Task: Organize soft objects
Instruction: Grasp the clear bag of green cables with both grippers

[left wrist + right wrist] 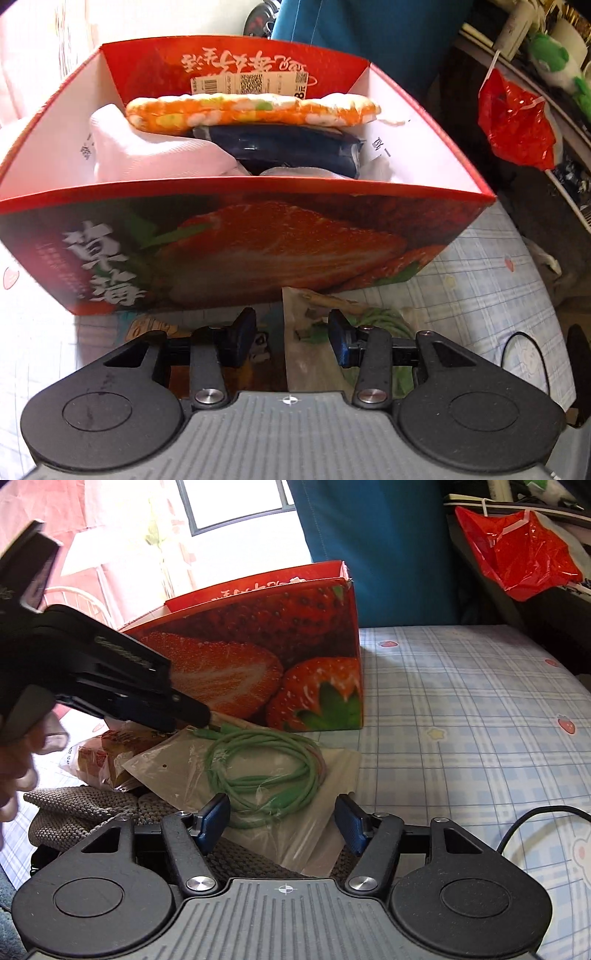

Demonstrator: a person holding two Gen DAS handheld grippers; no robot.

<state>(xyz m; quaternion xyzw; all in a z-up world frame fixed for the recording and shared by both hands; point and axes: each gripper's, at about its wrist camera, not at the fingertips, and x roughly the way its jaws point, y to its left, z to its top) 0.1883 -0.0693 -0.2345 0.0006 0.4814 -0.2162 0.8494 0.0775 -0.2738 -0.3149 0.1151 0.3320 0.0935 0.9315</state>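
Strawberry-print box [236,236] sits on the checked bedsheet [461,701], top open, red rim, white inside walls. Inside it, seen from the left wrist: white cloth [147,147] bunched at the left, a dark navy bundle [288,151] in the middle, and an orange patterned pad [251,112] lying flat on top of the navy one, against the far wall.

Outside, at the foot of the box: a clear plastic bag [295,830] holding a coil of green cable [266,775], lying partly over a grey knitted cloth [85,808]; a wrapped snack packet [99,760] just beside them to the left.

Left gripper [291,339] hangs over the bag near the box's front wall, jaws parted, nothing between the pads; in the right wrist view its tip sits at the bag's upper edge, contact unclear.

Right gripper [282,823] low over the bag, jaws apart, pads straddling the near end of the cable coil without pressing it.

Red plastic bag [517,554] well apart, upper right.
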